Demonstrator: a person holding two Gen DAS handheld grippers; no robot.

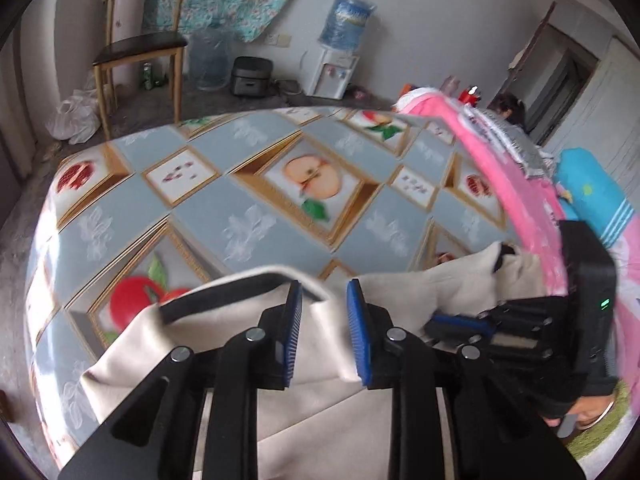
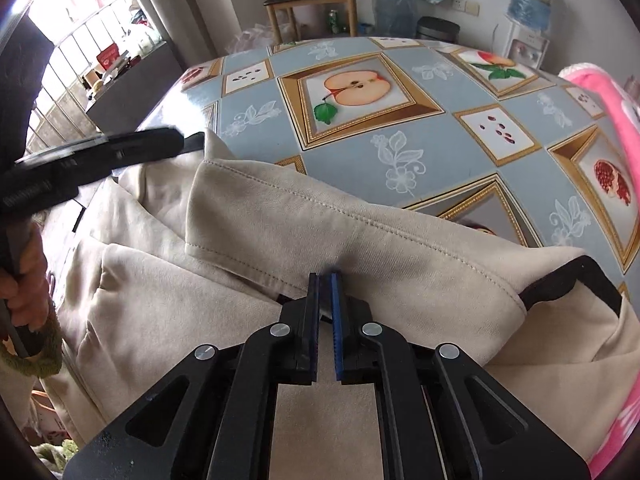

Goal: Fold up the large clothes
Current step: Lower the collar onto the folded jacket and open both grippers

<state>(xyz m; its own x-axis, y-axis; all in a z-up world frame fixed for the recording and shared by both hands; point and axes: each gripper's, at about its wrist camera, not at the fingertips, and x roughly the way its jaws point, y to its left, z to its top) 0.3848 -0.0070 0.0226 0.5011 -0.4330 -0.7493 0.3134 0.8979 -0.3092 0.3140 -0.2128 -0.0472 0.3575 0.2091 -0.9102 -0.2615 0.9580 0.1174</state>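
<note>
A cream garment (image 2: 280,216) with black trim lay bunched at the near edge of the tabletop (image 2: 440,128), which bore a fruit-patterned cover. The left gripper (image 1: 324,304) stood with its blue pads parted, a fold of the cream cloth between them but not pressed. The right gripper (image 2: 325,288) was clenched on the garment just below its stitched hem. A pink blanket (image 1: 516,184) lay beside the garment, and a wooden chair (image 1: 140,44) stood well beyond.
</note>
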